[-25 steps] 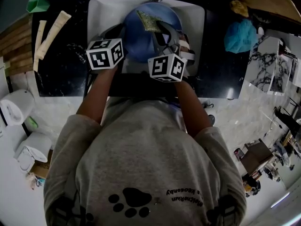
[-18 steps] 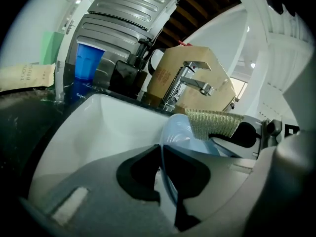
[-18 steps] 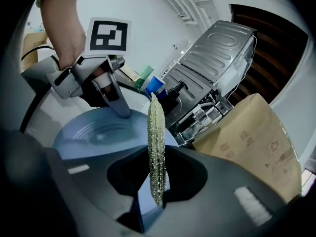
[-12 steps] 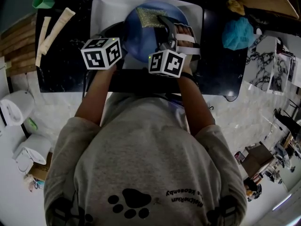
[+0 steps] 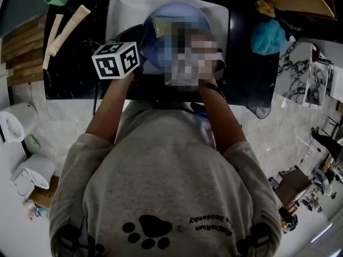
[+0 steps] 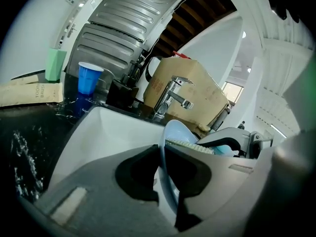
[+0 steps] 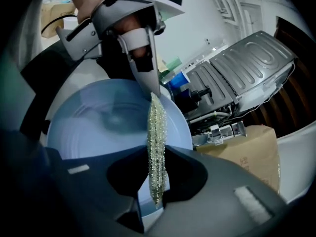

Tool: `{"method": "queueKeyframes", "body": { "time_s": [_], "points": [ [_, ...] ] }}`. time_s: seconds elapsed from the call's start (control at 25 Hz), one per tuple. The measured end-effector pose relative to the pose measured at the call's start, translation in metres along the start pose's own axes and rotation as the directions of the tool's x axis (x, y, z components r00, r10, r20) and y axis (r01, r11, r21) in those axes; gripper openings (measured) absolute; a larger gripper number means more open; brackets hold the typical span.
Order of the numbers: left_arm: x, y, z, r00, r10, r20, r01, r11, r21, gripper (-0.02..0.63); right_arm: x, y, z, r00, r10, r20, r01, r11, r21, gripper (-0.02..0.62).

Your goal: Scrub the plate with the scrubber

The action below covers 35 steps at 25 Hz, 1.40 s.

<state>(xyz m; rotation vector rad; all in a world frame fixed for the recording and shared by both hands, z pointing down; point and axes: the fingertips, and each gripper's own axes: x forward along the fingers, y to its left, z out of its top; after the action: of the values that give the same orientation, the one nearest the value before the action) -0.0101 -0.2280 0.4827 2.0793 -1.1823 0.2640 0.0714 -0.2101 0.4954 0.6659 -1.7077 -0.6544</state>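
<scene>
One sink (image 5: 120, 15) lay below and beyond both pairs of jaws. The plate (image 7: 98, 127) was held on edge over it, with its rim between the left gripper's (image 6: 160, 154) jaws. To scrub well, that hold probably needed to be firm while the scrubber (image 7: 157, 147) was pressed flat and swept across the whole face, not only the middle. The left jaws were nearly together on the rim yet opening, so the plate could slip. The right gripper's (image 7: 158, 158) jaws were clamped on the scrubber, which ran out ahead of them and seemed to lie against the plate's face.
</scene>
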Motion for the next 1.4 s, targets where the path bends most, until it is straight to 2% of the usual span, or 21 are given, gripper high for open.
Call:
{"method": "queueKeyframes", "body": {
  "time_s": [0.28, 0.52, 0.72, 1.0, 1.08, 1.2, 1.4],
  "points": [
    [-0.007, 0.005, 0.004, 0.999, 0.003, 0.040, -0.001, 0.999, -0.051, 0.044, -0.011, 0.016, 0.015, 0.999, 0.047, 0.019, -0.047, 0.998, -0.043, 0.069],
    [-0.010, 0.010, 0.008, 0.997, 0.015, 0.072, -0.009, 0.997, -0.074, 0.048, -0.024, 0.041, 0.031, 0.991, 0.129, 0.048, -0.125, 0.990, -0.068, 0.069],
    [-0.011, 0.011, 0.007, 0.996, 0.014, 0.087, -0.004, 0.994, -0.106, 0.048, -0.037, 0.069, 0.035, 0.969, 0.237, 0.065, -0.231, 0.970, -0.077, 0.068],
    [-0.017, 0.021, 0.008, 0.992, 0.063, 0.112, -0.051, 0.993, -0.103, 0.048, -0.047, 0.094, 0.029, 0.932, 0.357, 0.057, -0.356, 0.934, -0.040, 0.067],
    [-0.019, 0.022, 0.006, 0.991, 0.071, 0.112, -0.059, 0.993, -0.104, 0.048, -0.049, 0.096, 0.027, 0.923, 0.378, 0.071, -0.378, 0.926, -0.015, 0.067],
    [-0.022, 0.023, 0.006, 0.989, 0.085, 0.118, -0.075, 0.993, -0.087, 0.048, -0.050, 0.090, 0.023, 0.917, 0.380, 0.117, -0.391, 0.917, 0.085, 0.066],
    [-0.024, 0.020, 0.004, 0.989, 0.080, 0.122, -0.069, 0.994, -0.090, 0.046, -0.052, 0.051, 0.007, 0.953, 0.284, 0.109, -0.301, 0.931, 0.208, 0.066]
  ]
}}
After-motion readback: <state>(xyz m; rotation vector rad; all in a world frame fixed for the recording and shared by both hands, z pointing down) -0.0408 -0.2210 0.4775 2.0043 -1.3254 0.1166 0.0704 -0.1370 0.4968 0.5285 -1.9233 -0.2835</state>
